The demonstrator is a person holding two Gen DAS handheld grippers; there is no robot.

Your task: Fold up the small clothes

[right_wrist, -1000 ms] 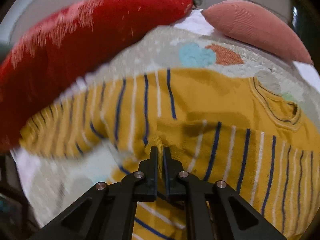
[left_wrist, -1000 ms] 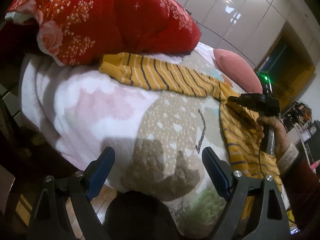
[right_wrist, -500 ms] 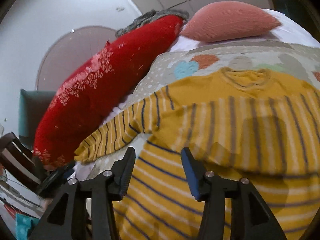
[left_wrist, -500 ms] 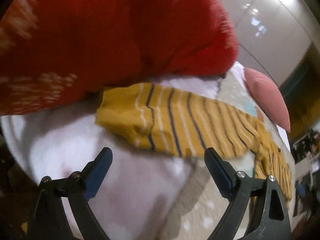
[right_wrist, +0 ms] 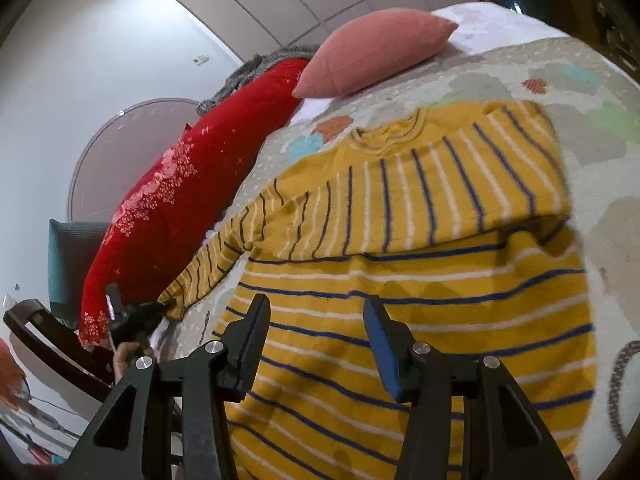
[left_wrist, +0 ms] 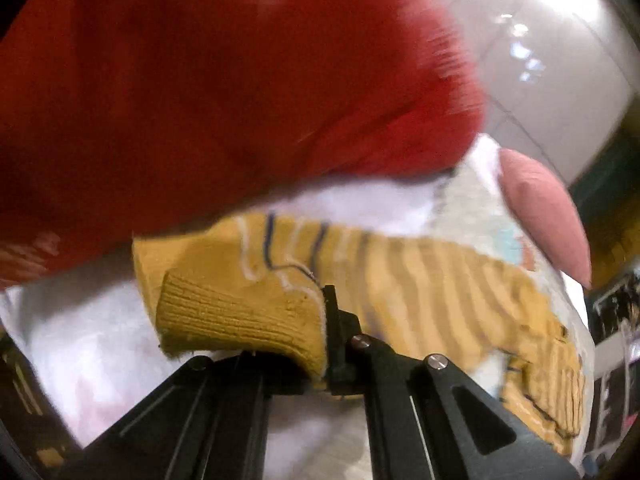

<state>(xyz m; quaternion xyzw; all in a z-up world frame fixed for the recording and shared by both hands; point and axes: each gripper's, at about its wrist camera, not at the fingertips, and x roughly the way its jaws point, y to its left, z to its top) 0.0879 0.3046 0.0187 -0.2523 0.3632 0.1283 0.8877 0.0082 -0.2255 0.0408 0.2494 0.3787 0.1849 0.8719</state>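
A small yellow sweater [right_wrist: 420, 280] with blue and white stripes lies on the bed. Its right sleeve [right_wrist: 500, 176] is folded across the chest. Its left sleeve [left_wrist: 420, 288] stretches out toward the red pillow. My left gripper [left_wrist: 324, 340] is shut on that sleeve's ribbed cuff [left_wrist: 240, 316]; it also shows in the right wrist view [right_wrist: 160, 310] at the sleeve's end. My right gripper [right_wrist: 316, 344] is open and empty, hovering above the sweater's lower body.
A big red flowered pillow [right_wrist: 172, 216] lies along the bed's left side, right behind the cuff [left_wrist: 200, 100]. A pink cushion [right_wrist: 376, 48] sits at the head of the bed. The patterned blanket [right_wrist: 600, 140] covers the bed. A dark wooden chair [right_wrist: 48, 340] stands off the bed's edge.
My left gripper moved in to the sleeve's cuff and shut on it. My right gripper let go of the sweater, opened and pulled back above its lower body.
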